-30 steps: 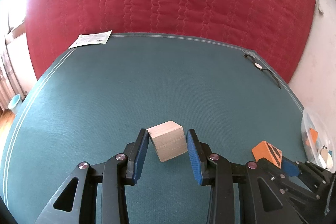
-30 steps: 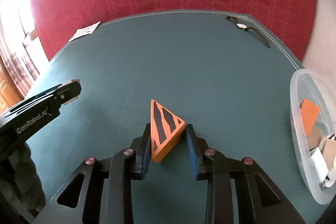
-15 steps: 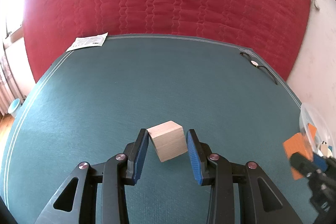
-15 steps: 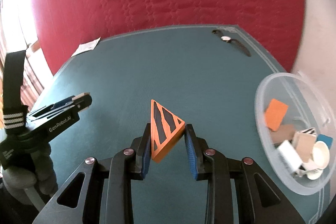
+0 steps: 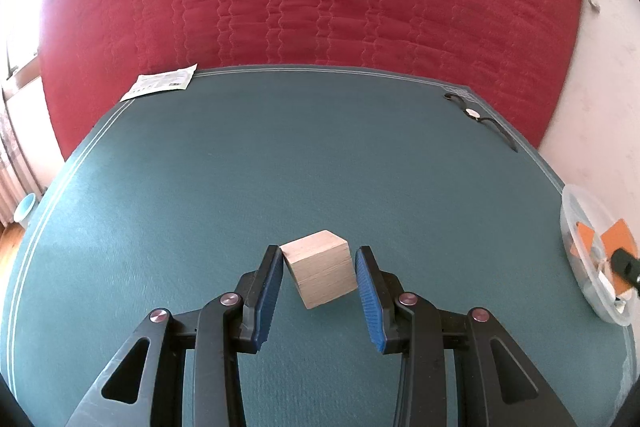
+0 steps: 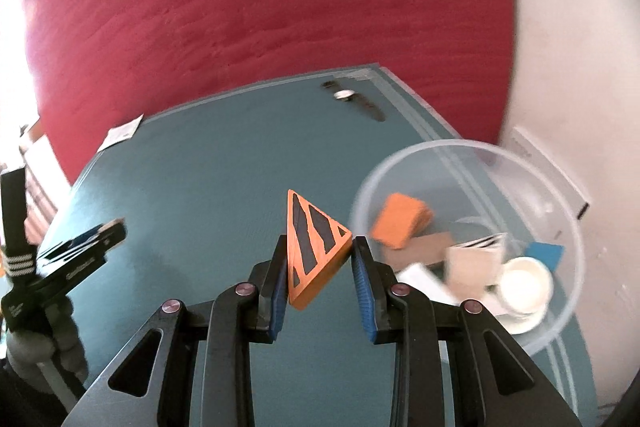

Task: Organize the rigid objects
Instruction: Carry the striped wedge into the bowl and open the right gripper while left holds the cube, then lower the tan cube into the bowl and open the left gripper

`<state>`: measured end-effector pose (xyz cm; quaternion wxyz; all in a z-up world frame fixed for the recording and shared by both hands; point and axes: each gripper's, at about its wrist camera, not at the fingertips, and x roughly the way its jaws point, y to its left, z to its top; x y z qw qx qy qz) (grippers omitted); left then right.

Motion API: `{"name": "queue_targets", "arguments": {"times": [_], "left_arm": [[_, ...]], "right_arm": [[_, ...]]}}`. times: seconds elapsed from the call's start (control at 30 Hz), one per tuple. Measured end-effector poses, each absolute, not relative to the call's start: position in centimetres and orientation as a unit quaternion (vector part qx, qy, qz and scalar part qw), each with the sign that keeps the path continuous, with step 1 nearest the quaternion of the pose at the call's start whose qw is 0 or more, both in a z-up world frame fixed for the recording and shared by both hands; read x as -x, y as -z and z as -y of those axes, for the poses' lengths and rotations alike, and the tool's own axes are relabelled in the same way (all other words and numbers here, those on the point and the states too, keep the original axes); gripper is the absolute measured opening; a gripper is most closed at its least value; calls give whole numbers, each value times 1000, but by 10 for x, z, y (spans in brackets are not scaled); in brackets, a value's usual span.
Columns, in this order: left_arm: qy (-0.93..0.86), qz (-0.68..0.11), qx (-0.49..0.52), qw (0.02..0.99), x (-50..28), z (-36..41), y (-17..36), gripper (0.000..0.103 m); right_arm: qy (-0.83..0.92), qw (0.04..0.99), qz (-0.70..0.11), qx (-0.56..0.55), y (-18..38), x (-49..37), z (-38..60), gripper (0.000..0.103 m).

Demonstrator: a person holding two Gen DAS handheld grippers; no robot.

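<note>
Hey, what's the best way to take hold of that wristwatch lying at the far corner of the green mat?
Grip the wristwatch at its round case, coming from above with fingers closing across the strap's narrow width. It lies flat and stretched out on the green mat, so the thin strap offers little to pinch.

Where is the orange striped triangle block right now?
In the right wrist view, the orange striped triangle block is clamped in the right gripper above the green mat, just left of the clear bowl.

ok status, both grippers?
Left gripper clamped on wooden cube. Right gripper clamped on striped orange wedge, beside clear bowl. Path to bowl looks clear.
</note>
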<state>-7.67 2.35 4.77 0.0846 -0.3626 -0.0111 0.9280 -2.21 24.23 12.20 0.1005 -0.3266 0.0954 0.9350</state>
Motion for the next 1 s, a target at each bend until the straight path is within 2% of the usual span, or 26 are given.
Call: {"name": "queue_targets", "arguments": {"times": [0.57, 0.63, 0.67, 0.7, 1.0], "left_arm": [[-916, 14, 388, 101, 60, -48, -44, 40], [-914, 14, 391, 107, 58, -53, -45, 40], [-913, 13, 392, 110, 57, -57, -45, 40], [-913, 11, 393, 112, 56, -60, -46, 40], [-909, -10, 393, 138, 50, -96, -53, 40]], "right_arm": [[-917, 184, -141, 326, -112, 6, -337, 31], [-916, 184, -137, 329, -109, 7, -343, 36], [-914, 185, -134, 334, -107, 8, -346, 41], [-914, 185, -137, 334, -105, 7, -348, 50], [-915, 188, -130, 332, -96, -15, -364, 51]]}}
